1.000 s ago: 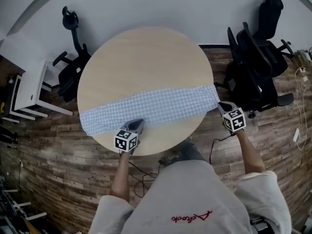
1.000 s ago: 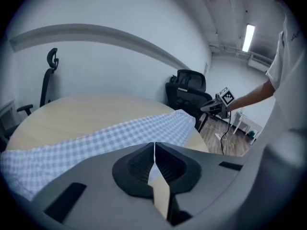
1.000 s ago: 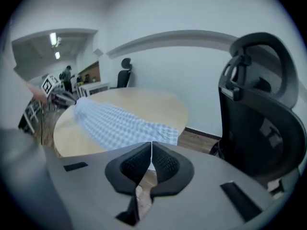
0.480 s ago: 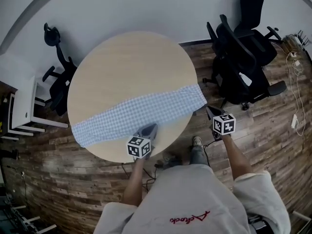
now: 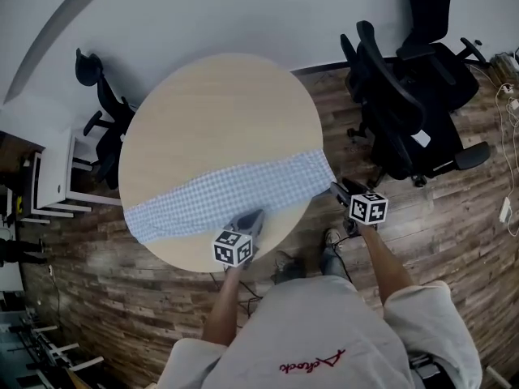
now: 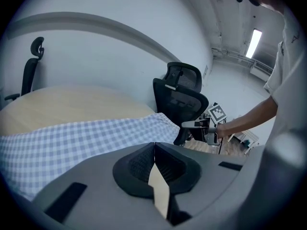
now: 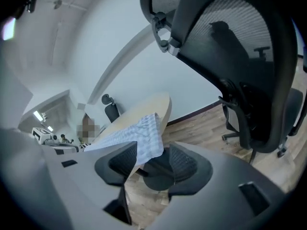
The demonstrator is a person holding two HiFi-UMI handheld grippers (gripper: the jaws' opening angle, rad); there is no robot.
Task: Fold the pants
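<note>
The blue-and-white checked pants [image 5: 227, 189] lie stretched across the round wooden table [image 5: 219, 112], their right end hanging over its rim. My left gripper [image 5: 247, 220] is shut at the pants' near edge; whether cloth is pinched cannot be told. In the left gripper view the pads [image 6: 154, 150] meet, with the pants [image 6: 72, 138] just beyond. My right gripper [image 5: 339, 191] hovers off the table just past the hanging end, its jaws opening. In the right gripper view the pants [image 7: 139, 135] hang beyond the gripper [image 7: 148, 162], touching neither pad.
Black office chairs [image 5: 405, 112] stand close on the right, one filling the right gripper view [image 7: 240, 71]. Another chair [image 5: 97, 112] and a white desk [image 5: 57, 168] are left of the table. The floor is wood planks, with cables near my feet.
The right gripper has let go of the pants' right end, opened its jaws, rolled and sunk a little. The left gripper has slid rightward along the pants' near edge, still shut.
</note>
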